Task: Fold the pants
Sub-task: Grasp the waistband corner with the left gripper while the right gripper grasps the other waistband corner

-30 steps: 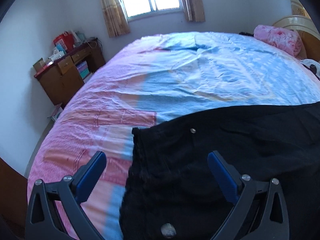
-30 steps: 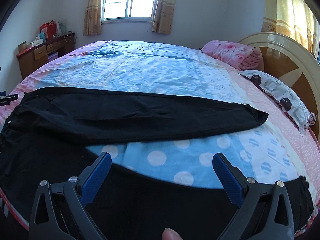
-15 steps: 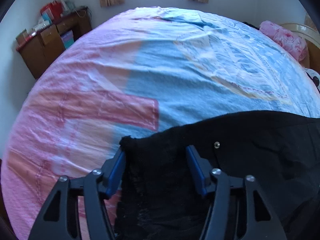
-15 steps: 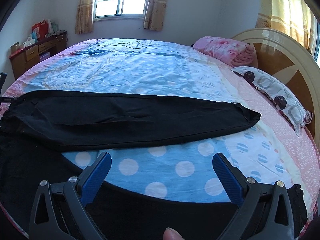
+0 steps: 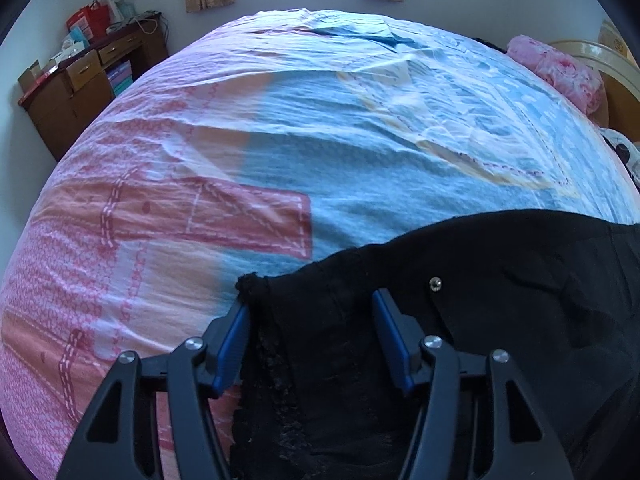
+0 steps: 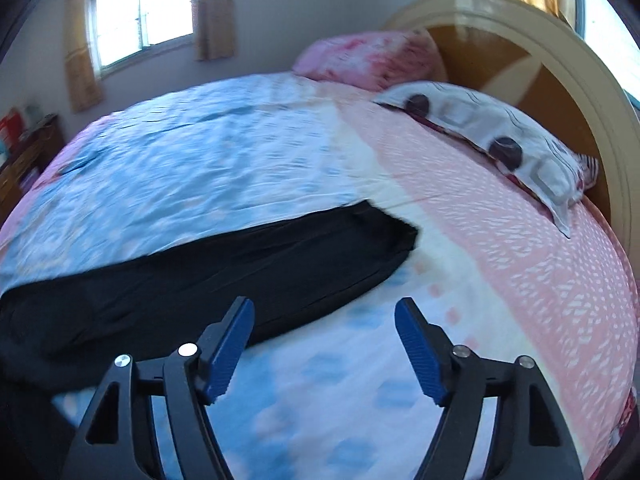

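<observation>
Black pants [image 5: 520,280] lie spread on the bed, waist end nearest in the left wrist view. My left gripper [image 5: 310,300] points down at the waistband corner and is shut on it: bunched black cloth fills the gap between the blue pads. A metal button [image 5: 435,284] shows just right of it. In the blurred right wrist view, one long pant leg [image 6: 240,256] stretches across the sheet to its hem [image 6: 400,232]. My right gripper [image 6: 324,302] hovers near that hem end with its jaws closing; only sheet shows between them, and the leg lies past the left fingertip.
The bed wears a wrinkled pink and blue sheet [image 5: 280,140]. A pink pillow [image 6: 368,56] and a patterned pillow [image 6: 500,136] lie by the curved headboard [image 6: 540,40]. A cluttered wooden desk [image 5: 80,80] stands by the wall left of the bed.
The left gripper came down onto the waistband corner and narrowed around it, then stayed still. The right gripper swept right along the leg toward the hem, and its jaws narrowed.
</observation>
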